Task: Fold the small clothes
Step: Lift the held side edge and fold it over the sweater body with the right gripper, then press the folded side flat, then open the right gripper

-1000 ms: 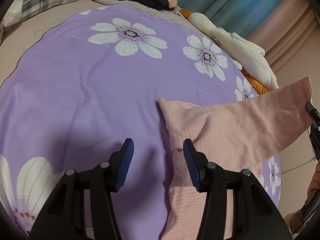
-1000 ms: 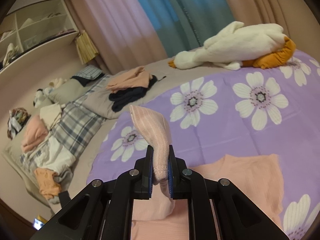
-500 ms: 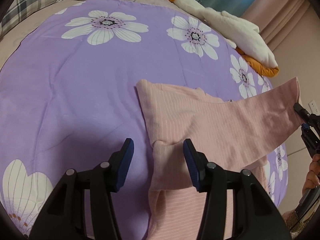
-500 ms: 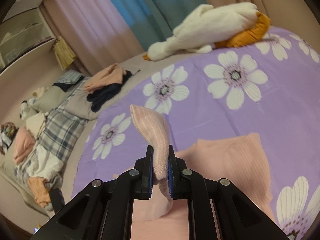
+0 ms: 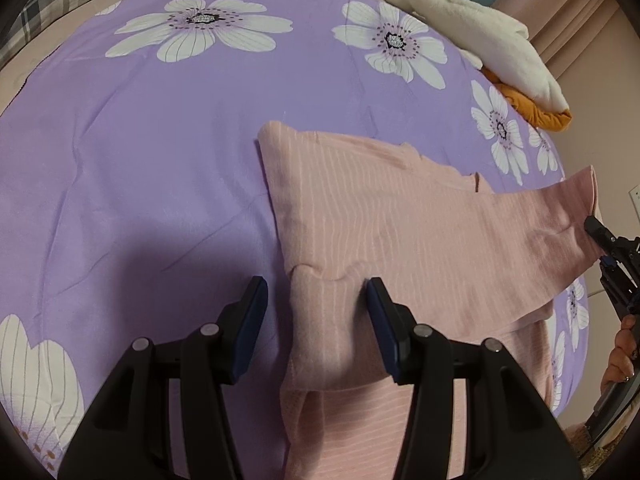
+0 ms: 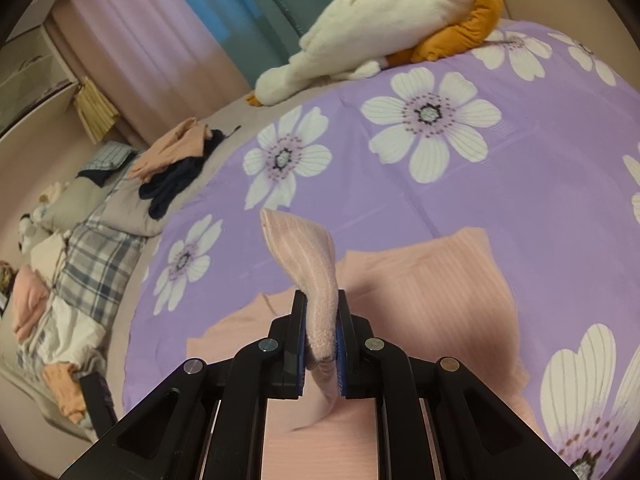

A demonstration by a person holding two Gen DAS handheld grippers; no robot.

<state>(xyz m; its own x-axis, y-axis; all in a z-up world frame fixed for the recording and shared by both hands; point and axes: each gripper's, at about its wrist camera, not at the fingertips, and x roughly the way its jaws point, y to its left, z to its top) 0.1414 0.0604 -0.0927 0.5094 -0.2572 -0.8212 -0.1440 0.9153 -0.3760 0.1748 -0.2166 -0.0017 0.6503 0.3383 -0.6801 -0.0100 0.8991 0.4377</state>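
A pink ribbed garment (image 5: 360, 208) lies on the purple flowered bedspread (image 5: 160, 140). My left gripper (image 5: 316, 304) is open just above it, with a raised fold of the cloth between its fingers. My right gripper (image 6: 320, 332) is shut on a sleeve (image 6: 308, 256) of the garment and holds it up off the bed. In the left wrist view the sleeve (image 5: 540, 232) stretches to the right, up to the right gripper (image 5: 600, 236) at the frame's edge. The garment's body (image 6: 420, 288) lies flat below the right gripper.
A white and orange plush goose (image 6: 380, 28) lies at the bed's far edge. A pile of dark and peach clothes (image 6: 176, 160) sits by plaid pillows (image 6: 92, 264). More clothes (image 6: 40, 320) lie on the left. Curtains hang behind.
My left gripper has moved right and forward over the garment, so a fold now sits between its open fingers. My right gripper still holds the sleeve and has tilted down toward the bed.
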